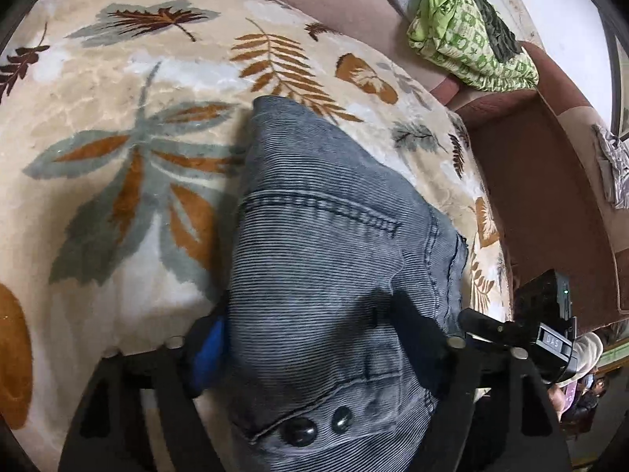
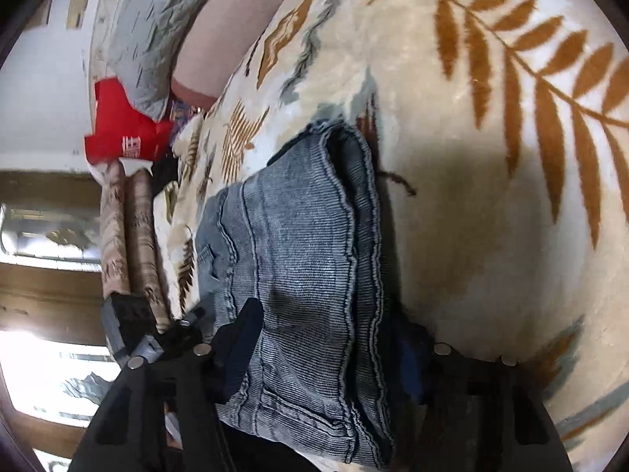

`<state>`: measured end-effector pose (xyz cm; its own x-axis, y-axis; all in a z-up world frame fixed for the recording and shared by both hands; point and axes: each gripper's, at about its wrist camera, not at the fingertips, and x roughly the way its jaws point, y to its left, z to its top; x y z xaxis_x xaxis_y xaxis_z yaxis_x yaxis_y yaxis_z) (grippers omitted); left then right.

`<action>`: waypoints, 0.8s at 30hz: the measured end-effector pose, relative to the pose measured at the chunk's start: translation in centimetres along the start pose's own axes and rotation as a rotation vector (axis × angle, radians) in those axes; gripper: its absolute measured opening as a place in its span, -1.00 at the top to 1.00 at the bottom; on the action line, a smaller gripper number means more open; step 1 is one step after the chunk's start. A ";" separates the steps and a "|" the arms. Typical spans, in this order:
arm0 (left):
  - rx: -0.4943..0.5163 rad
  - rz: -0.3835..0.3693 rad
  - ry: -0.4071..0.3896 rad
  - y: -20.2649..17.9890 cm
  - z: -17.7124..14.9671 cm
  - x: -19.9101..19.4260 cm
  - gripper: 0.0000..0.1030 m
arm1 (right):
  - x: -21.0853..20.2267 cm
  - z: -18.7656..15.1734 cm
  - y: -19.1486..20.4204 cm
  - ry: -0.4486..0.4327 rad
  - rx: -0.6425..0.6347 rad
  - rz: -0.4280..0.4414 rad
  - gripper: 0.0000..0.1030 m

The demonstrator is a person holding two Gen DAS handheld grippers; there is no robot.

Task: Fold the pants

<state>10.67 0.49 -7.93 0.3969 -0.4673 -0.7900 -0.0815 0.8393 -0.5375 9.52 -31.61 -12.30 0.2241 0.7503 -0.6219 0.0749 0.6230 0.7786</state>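
While the folded pants (image 1: pixel 330 259) lie on the leaf-patterned blanket (image 1: pixel 118 126), the left gripper (image 1: pixel 314 338) and the right gripper (image 2: pixel 326 338) each seem clamped on the denim, which fills both jaws.

Black gripper (image 1: pixel 314 350) frames, silver screws, seemingly blue finger pads (image 1: pixel 212 348).

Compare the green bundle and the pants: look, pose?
The green bundle is bright, patterned and crumpled in a loose heap; the pants are faded grey-blue ribbed denim, folded into layers. The bundle lies far back, off the leaf blanket; the pants lie on it, between gripper fingers. Both are fabric.
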 end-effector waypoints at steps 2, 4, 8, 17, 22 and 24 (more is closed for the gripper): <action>0.046 0.054 -0.009 -0.9 -0.2 0.2 -0.45 | 0.1 0.1 -0.1 0.003 0.003 0.010 -0.23; 0.090 0.128 -0.012 -1.6 -0.3 0.3 0.04 | 0.2 0.1 0.2 0.007 -0.025 -0.034 0.22; 0.105 0.145 -0.030 -2.0 -0.3 -0.8 0.46 | -0.2 -0.5 1.3 -0.015 -0.095 -0.101 0.63; 0.192 0.148 -0.122 -3.8 -1.2 -4.5 0.53 | -1.8 -2.1 5.9 -0.061 -0.224 -0.097 0.68; 0.208 0.134 -0.223 -4.0 -0.5 -7.9 0.53 | -2.5 -2.0 9.6 -0.094 -0.291 -0.072 0.68; 0.216 0.137 -0.252 -3.9 0.0 -8.7 0.53 | -2.6 -1.4 11.5 -0.103 -0.329 -0.065 0.68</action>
<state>7.51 1.28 1.06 0.6105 -0.2860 -0.7385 0.0347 0.9413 -0.3358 8.43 -26.06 -1.82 0.3272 0.6910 -0.6446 -0.2207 0.7192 0.6588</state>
